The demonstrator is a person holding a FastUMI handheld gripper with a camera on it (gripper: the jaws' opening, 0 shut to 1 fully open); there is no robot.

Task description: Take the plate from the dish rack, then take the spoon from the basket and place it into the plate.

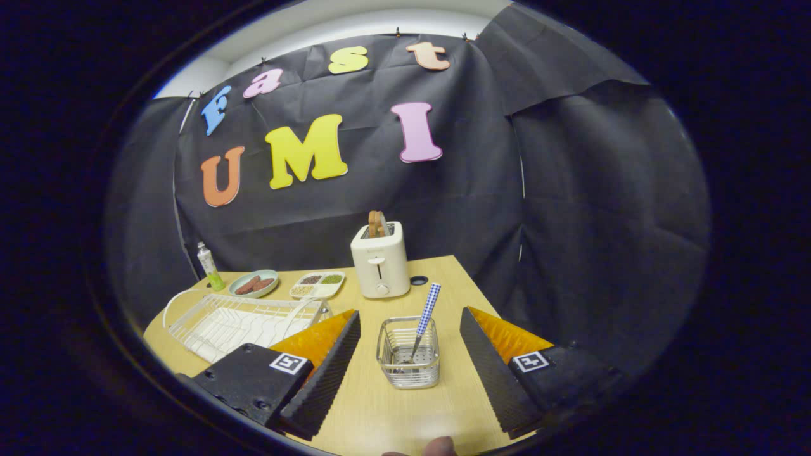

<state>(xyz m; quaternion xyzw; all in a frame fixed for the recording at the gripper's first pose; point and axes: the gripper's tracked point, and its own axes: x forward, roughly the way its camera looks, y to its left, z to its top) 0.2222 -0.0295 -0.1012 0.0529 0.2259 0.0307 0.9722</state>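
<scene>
A small wire basket (408, 361) stands on the wooden table (393, 418), between my two fingers and slightly ahead of their middle. A spoon (428, 307) with a blue-and-white checked handle leans in it, bowl down, handle tilted up to the right. My gripper (408, 315) is open wide, one finger on each side of the basket and neither touching it. The white wire dish rack (234, 323) lies flat on the table just left of the left finger, which hides its near corner.
Beyond the basket stands a cream toaster (380, 263) with bread in its slot. Left of it are a divided tray (318, 284), a pale green plate of sausages (253, 284) and a small bottle (208, 266). The table's right edge runs close past the right finger.
</scene>
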